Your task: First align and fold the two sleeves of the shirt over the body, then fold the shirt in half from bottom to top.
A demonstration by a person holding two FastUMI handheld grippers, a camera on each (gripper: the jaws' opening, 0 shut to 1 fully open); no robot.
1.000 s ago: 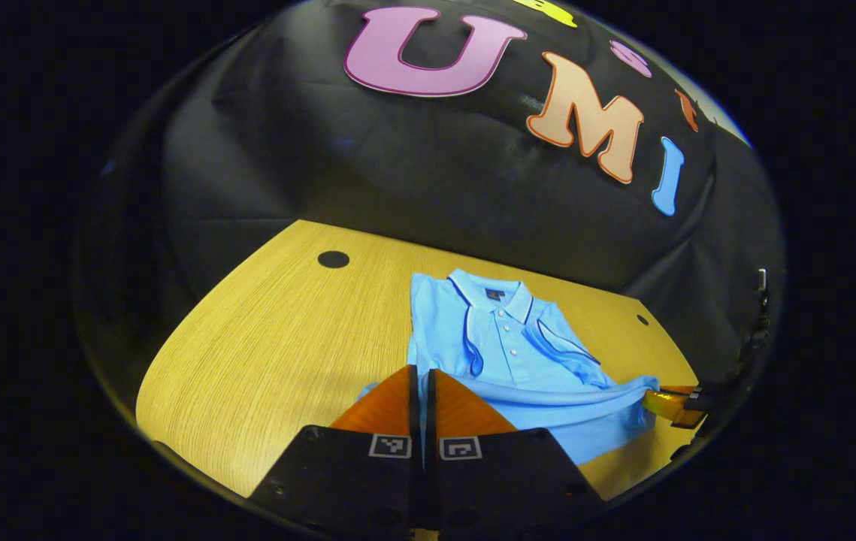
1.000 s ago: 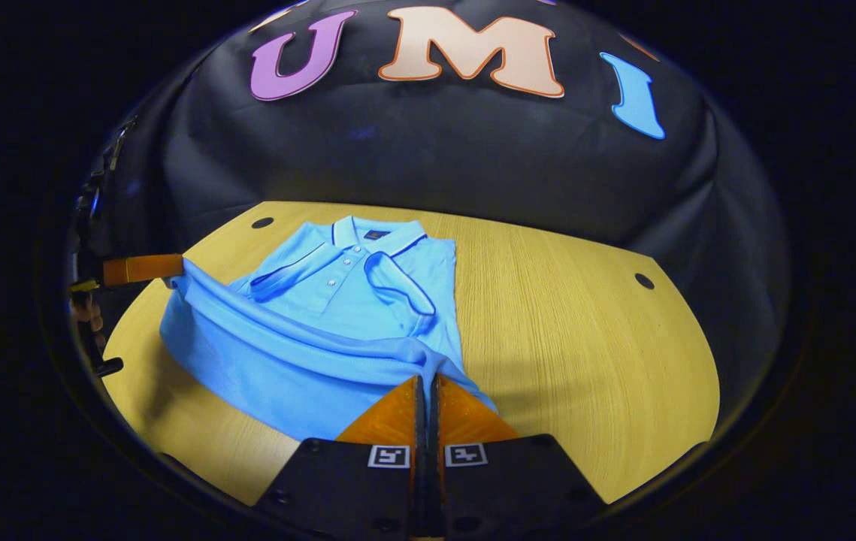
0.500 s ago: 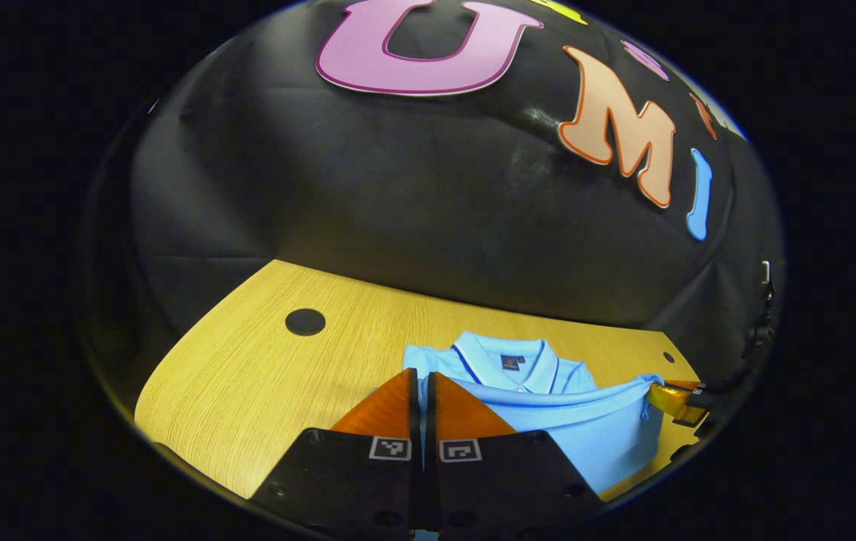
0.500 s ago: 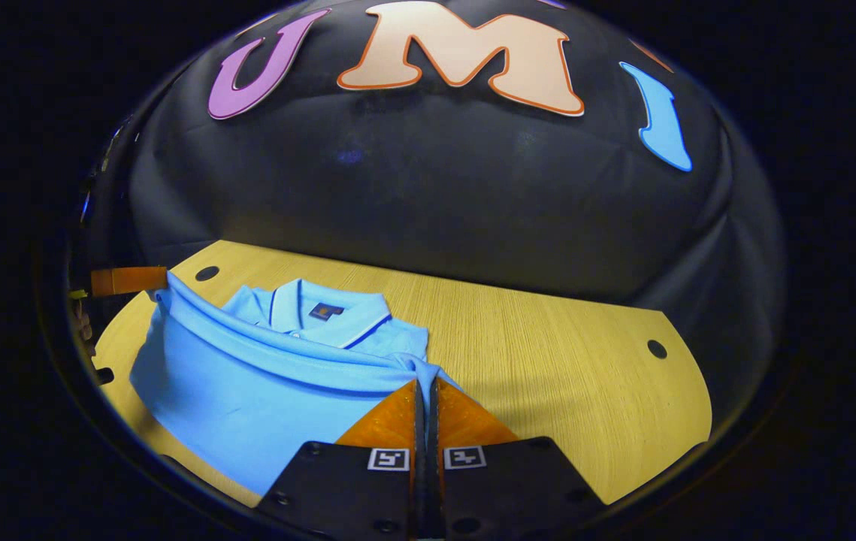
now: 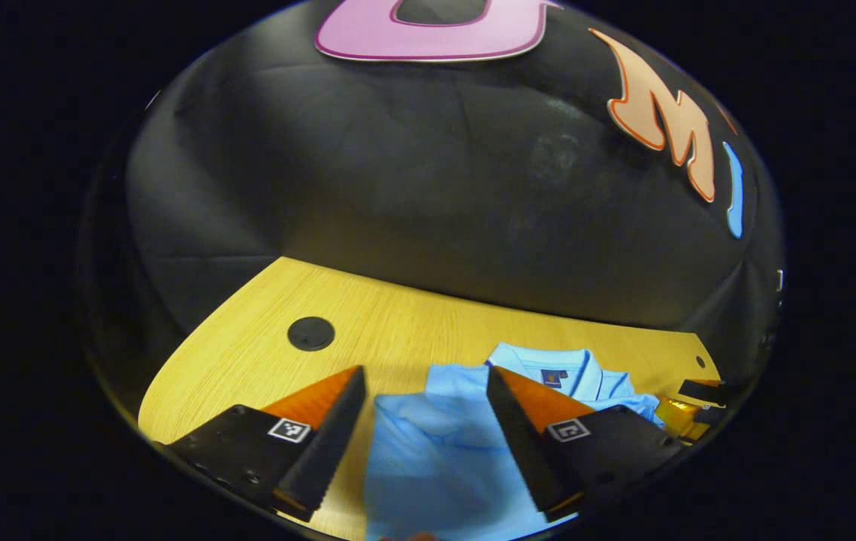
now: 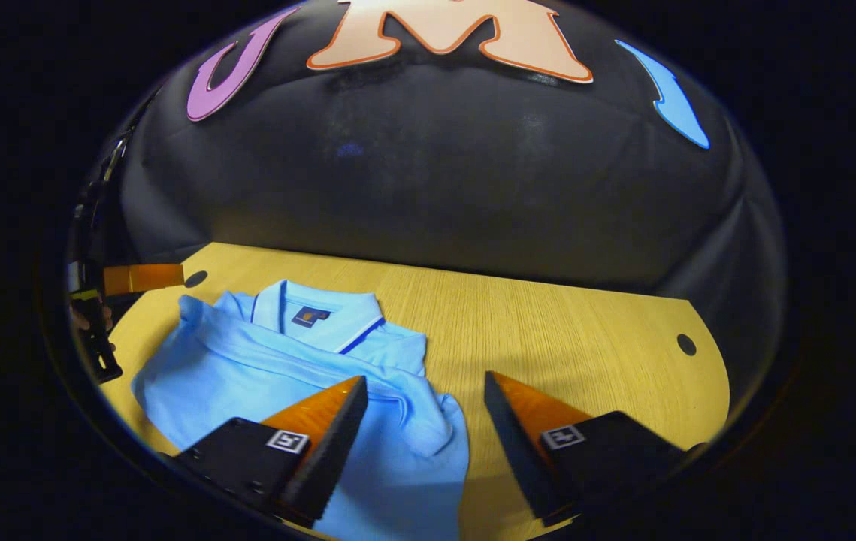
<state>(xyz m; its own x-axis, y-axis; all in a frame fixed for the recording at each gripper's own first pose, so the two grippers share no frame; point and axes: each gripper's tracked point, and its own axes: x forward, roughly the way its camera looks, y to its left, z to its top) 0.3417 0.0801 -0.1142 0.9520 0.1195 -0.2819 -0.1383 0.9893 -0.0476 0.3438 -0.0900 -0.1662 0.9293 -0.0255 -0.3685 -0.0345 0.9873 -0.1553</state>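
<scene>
In the left gripper view, the left tool stands wide open, its two fingers spread apart with nothing held between them. One light blue polo shirt lies on the wooden table under and between the fingers, folded up so that its lower part lies over the body. Its collar peeks out beyond the right finger, with one small dark label inside it. Two round dark holes are set in the table top: one large to the left of the shirt, one small near the far right edge. The right tool shows at the right rim, just beside the shirt's corner; how far it is open cannot be told here.

In the right gripper view, the right tool is likewise wide open and grips nothing. The shirt lies flat on the table, folded, with the collar at its far end; its near right corner lies between the two fingers. Two holes show, one by the shirt's far left and one well apart at right. The left tool sits at the left rim beside a hand, apart from the cloth.
</scene>
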